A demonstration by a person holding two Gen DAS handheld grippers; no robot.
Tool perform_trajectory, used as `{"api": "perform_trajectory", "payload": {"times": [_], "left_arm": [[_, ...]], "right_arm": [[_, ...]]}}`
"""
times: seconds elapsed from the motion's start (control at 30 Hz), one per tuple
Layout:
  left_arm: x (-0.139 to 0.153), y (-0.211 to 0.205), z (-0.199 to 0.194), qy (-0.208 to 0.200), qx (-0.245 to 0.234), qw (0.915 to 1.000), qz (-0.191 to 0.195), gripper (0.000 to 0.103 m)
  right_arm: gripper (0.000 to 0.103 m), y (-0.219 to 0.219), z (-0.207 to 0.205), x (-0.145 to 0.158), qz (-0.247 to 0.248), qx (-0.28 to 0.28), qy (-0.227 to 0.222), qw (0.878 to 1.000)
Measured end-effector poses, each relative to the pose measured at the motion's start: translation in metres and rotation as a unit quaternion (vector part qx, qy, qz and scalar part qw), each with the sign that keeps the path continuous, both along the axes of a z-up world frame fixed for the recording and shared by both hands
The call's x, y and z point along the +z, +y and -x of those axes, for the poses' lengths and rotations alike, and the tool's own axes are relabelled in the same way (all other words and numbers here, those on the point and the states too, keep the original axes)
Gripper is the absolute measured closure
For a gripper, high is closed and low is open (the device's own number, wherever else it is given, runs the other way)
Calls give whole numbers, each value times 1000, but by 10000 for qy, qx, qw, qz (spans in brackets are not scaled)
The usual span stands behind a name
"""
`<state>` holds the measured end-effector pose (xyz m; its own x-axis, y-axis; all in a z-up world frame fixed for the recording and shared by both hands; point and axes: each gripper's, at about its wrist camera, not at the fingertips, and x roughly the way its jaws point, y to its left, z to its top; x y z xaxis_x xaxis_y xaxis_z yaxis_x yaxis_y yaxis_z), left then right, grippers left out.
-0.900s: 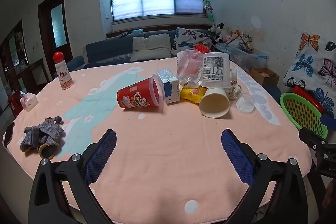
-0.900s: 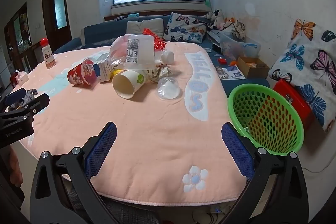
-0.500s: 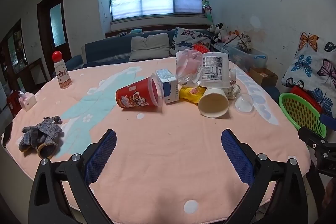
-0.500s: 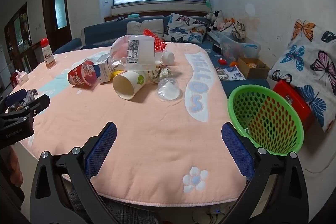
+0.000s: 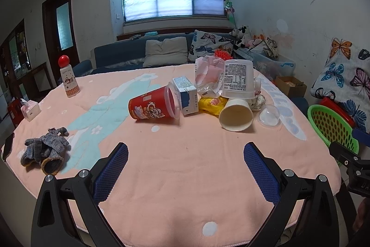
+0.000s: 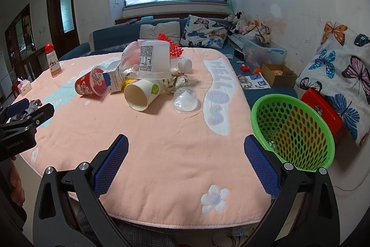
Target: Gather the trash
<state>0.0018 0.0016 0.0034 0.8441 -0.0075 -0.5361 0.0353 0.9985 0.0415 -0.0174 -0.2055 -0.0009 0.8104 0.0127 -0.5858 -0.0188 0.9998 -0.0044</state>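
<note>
A heap of trash lies mid-table: a red cup (image 5: 153,105) on its side, a small carton (image 5: 186,95), a yellow wrapper (image 5: 211,104), a paper cup (image 5: 237,115) on its side, an upturned clear tub (image 5: 239,79), a plastic bag (image 5: 207,72) and a clear dome lid (image 5: 268,117). The heap also shows in the right wrist view, with the paper cup (image 6: 141,94) and dome lid (image 6: 185,100) nearest. A green basket (image 6: 292,129) stands off the table's right edge. My left gripper (image 5: 185,163) and right gripper (image 6: 186,161) are both open, empty, over the near edge.
The pink tablecloth (image 5: 175,166) covers a round table. Grey gloves (image 5: 45,149), a tissue box (image 5: 30,108) and a red-capped bottle (image 5: 68,79) sit at the left. A red box (image 6: 323,110) lies behind the basket. A sofa (image 5: 143,54) is beyond.
Both grippers have crept slightly forward toward the heap. Nothing on the table has moved.
</note>
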Motion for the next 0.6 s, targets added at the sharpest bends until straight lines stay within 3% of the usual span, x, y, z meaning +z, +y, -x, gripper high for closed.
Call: {"api": "perform_trajectory", "payload": {"times": [0.6], "left_arm": [[-1,3,-4,10,5,10000,-4,6]], "right_arm": [[4,0,-5,0,-10,27,4,10000]]}}
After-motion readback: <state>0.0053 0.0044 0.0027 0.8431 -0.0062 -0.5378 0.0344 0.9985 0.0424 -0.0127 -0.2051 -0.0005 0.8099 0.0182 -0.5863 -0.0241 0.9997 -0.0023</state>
